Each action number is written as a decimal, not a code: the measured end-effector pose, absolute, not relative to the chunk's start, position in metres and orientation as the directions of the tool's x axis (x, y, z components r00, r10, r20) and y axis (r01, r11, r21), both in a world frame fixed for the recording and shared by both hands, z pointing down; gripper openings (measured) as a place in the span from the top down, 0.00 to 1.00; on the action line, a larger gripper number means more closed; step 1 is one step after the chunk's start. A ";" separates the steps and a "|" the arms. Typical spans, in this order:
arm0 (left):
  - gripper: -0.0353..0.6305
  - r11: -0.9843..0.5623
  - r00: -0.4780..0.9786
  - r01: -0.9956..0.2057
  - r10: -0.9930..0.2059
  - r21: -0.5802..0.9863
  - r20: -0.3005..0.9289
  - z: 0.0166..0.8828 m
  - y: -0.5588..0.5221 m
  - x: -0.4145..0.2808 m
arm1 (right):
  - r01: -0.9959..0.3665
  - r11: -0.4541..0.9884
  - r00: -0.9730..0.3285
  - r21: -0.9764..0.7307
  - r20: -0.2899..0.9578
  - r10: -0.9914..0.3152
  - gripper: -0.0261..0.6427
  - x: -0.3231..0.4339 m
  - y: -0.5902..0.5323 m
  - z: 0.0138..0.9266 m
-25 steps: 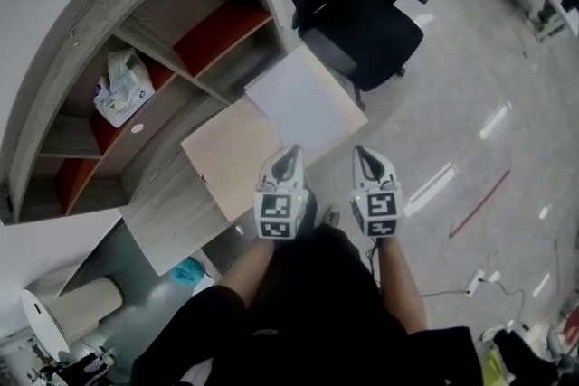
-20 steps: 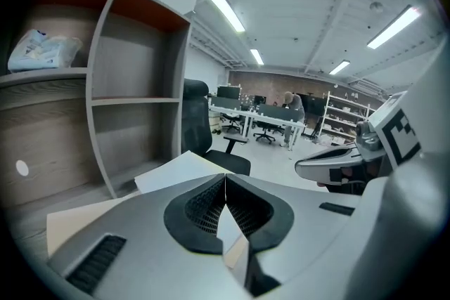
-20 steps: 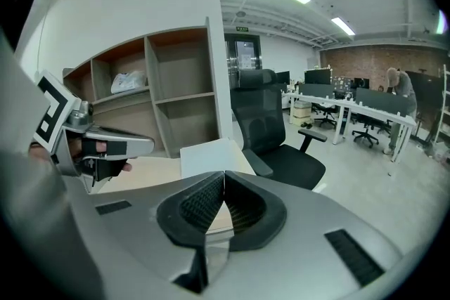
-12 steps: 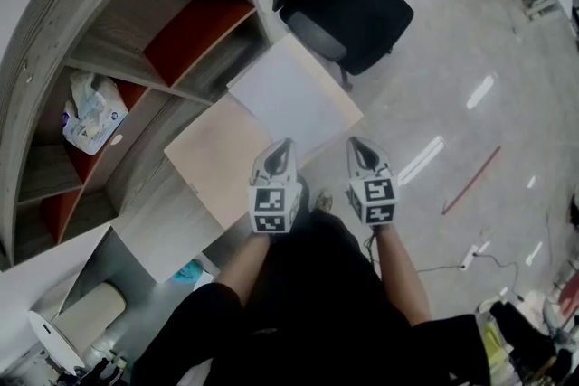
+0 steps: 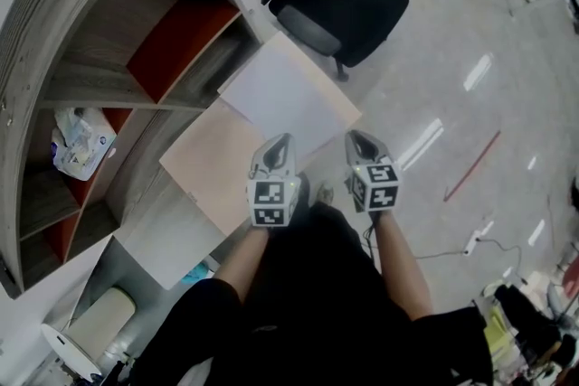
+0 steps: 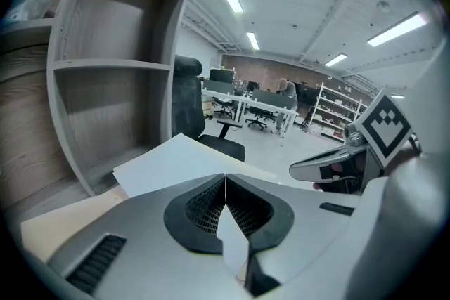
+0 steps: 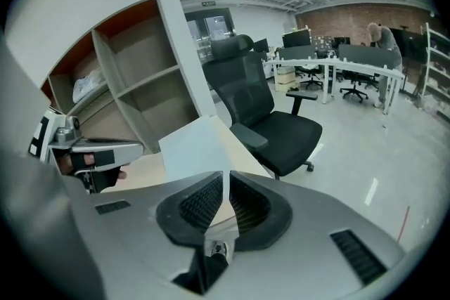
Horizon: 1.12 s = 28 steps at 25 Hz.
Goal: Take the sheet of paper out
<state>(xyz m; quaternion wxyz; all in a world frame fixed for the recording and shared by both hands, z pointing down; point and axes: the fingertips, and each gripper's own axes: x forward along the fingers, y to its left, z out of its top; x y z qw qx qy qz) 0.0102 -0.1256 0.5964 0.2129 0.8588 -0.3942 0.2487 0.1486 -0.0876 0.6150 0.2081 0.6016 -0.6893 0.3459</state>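
Observation:
A white sheet of paper (image 5: 276, 95) lies flat on the far right part of a tan desk top (image 5: 213, 167), with one corner over the desk's edge. My left gripper (image 5: 282, 140) hovers at the sheet's near edge, shut with nothing in it. My right gripper (image 5: 352, 136) hangs beside it past the desk's right edge, also shut and empty. In the left gripper view the sheet (image 6: 179, 158) lies just beyond the closed left gripper (image 6: 225, 178). In the right gripper view the sheet (image 7: 197, 144) shows ahead and left of the closed right gripper (image 7: 226, 175).
A grey shelf unit (image 5: 109, 59) with orange back panels stands behind the desk; a tissue pack (image 5: 80, 143) lies in it. A black office chair (image 5: 339, 0) stands right beyond the sheet. A bin (image 5: 95, 321) sits on the floor at lower left, a power strip (image 5: 475, 241) at right.
Both grippers have sunk toward the desk and tipped further down, still side by side and shut. The head view has shifted, so the shelf and tissue pack slid left.

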 end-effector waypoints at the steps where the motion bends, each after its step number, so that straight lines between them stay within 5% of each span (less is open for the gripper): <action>1: 0.88 -0.603 0.570 -0.779 -0.567 0.172 0.595 0.597 -0.127 0.011 | -0.971 0.022 -0.187 -0.236 0.703 -0.686 0.93 0.151 -0.090 0.617; 4: 0.88 -0.607 0.572 -0.775 -0.557 0.174 0.602 0.601 -0.131 0.011 | -0.960 -0.009 -0.203 -0.280 0.717 -0.667 0.80 0.153 -0.093 0.630; 28: 0.88 -0.544 0.518 -0.816 -0.543 0.193 0.661 0.629 -0.144 -0.030 | -0.910 -0.117 -0.263 -0.397 0.772 -0.579 0.76 0.143 -0.108 0.683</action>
